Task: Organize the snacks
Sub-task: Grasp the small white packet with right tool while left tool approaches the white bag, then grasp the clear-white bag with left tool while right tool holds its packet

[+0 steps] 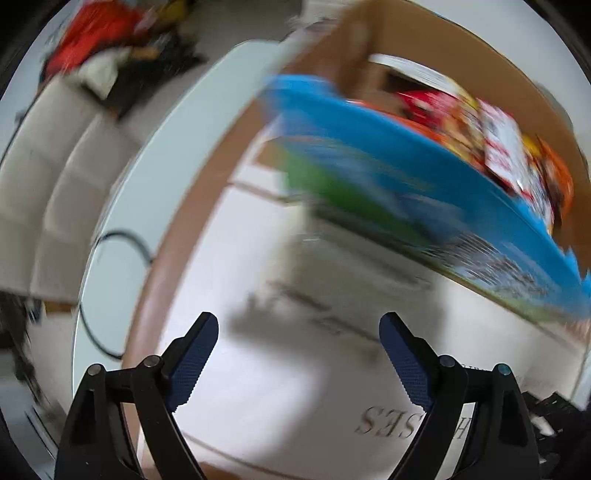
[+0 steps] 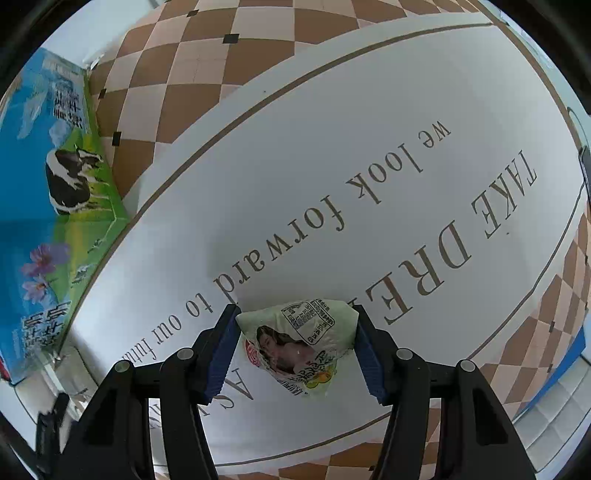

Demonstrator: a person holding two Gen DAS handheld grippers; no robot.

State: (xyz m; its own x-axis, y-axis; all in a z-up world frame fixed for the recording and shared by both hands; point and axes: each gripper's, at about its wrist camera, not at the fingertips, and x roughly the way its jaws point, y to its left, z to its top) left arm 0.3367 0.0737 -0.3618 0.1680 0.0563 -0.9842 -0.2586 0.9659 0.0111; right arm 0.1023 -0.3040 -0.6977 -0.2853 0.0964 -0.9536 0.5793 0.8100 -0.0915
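A pale green snack packet (image 2: 299, 343) with a printed portrait and a label sits between the blue pads of my right gripper (image 2: 295, 311), which is shut on it just above the white lettered tablecloth (image 2: 332, 155). A blue cardboard box (image 2: 55, 184) with a cow picture stands at the left edge of that view. In the blurred left wrist view the same blue box (image 1: 388, 162) holds several red and orange snack packs (image 1: 498, 147). My left gripper (image 1: 299, 319) hangs open over the tablecloth (image 1: 258, 387), beside the box, with nothing between its fingers.
The cloth has a brown checkered border (image 2: 221, 55). Beyond the table edge, a cream sofa (image 1: 55, 166) carries a red item (image 1: 96, 33) and dark clutter. A black cable (image 1: 92, 295) loops by the table rim. Dark objects lie at the lower right (image 1: 554, 413).
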